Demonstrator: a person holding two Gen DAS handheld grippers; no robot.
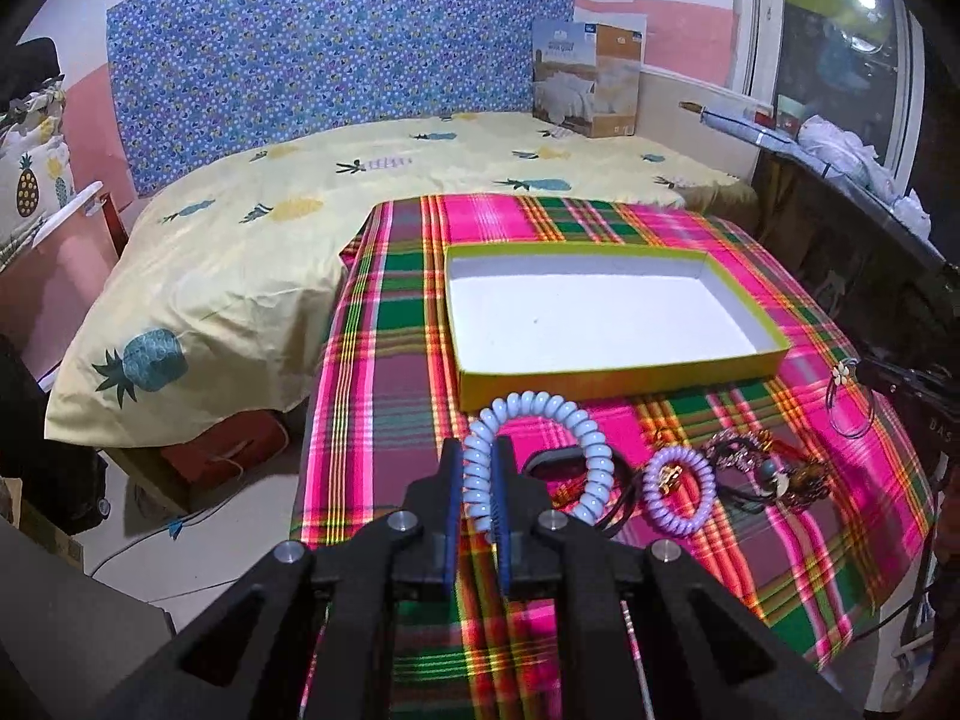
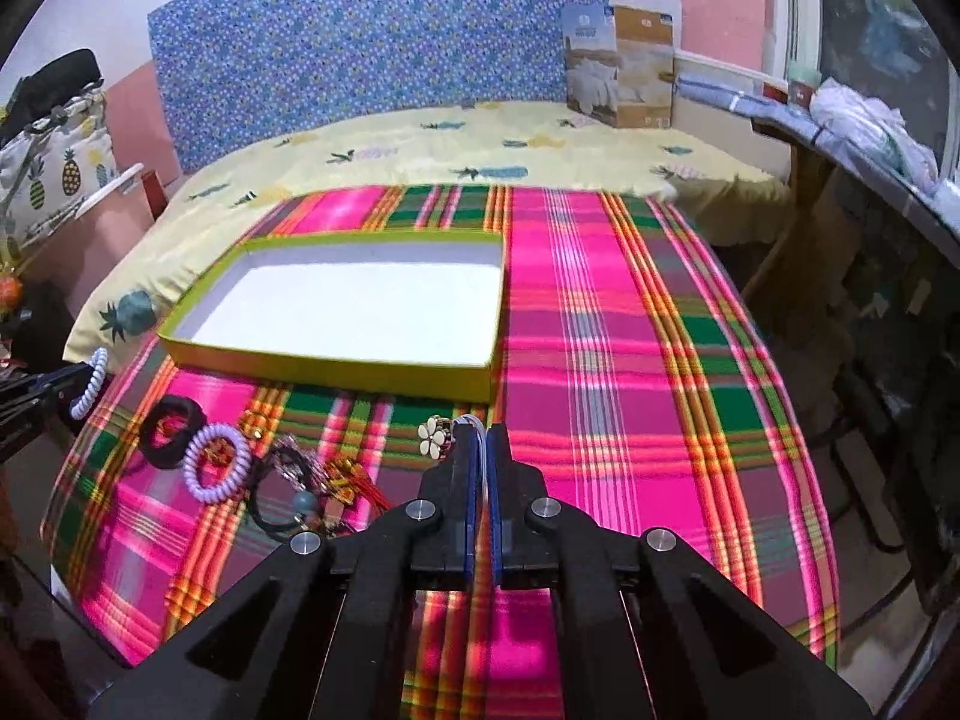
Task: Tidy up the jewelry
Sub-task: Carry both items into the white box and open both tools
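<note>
My left gripper [image 1: 478, 450] is shut on a pale blue spiral hair tie [image 1: 543, 414] and holds it above the plaid cloth, just in front of the empty yellow-rimmed box [image 1: 618, 375]. It also shows at the left edge of the right wrist view [image 2: 90, 381]. My right gripper [image 2: 482, 435] is shut on a thin cord bracelet with a white flower charm [image 2: 433, 437], right of the jewelry pile. On the cloth lie a purple spiral tie [image 1: 678, 489], a black band [image 2: 171, 438] and tangled bracelets [image 1: 765, 468].
The plaid cloth [image 2: 600, 330] covers a table beside a bed with a pineapple sheet [image 1: 240, 252]. A cardboard package [image 1: 585, 81] stands at the bed's far corner. A cluttered shelf [image 1: 840, 156] runs along the right by the window.
</note>
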